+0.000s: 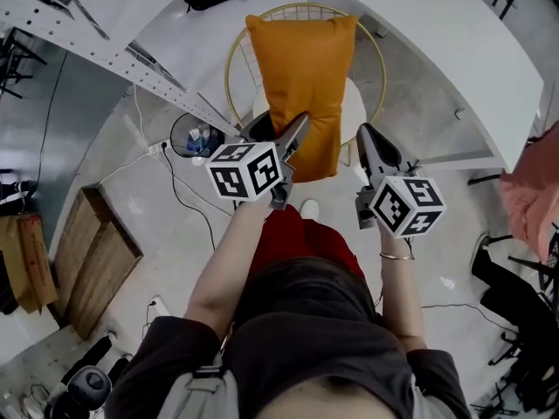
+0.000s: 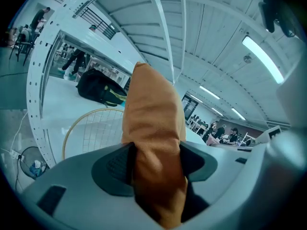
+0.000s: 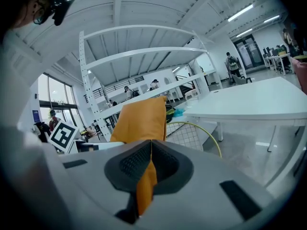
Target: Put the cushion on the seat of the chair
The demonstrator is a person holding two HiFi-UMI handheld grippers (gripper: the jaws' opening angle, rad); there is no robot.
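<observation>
I have the orange cushion [image 1: 306, 85] by its near edge, one gripper at each lower corner. My left gripper [image 1: 291, 147] stands wide apart around a thick fold of it. In the left gripper view the fabric fills the whole gap between the dark pads [image 2: 115, 164] and rises straight up ahead of me. My right gripper [image 1: 369, 142] is almost closed, pinching only a thin flap of the same cushion. In the right gripper view that flap hangs down between the ribbed pads [image 3: 136, 164], with the cushion's body up and to the left.

In the head view the cushion lies lengthways over the chair [image 1: 234, 59], a round one with a gold wire back. The cushion covers the middle of the white seat [image 1: 371, 116], and its far end reaches the far rim of the back. I cannot tell whether it rests on the seat or hangs above it.

A white table [image 1: 437, 51] stands to the right of the chair. A white perforated rack [image 1: 105, 51] runs along the left, and a small fan [image 1: 196, 136] sits on the floor just left of the chair.
</observation>
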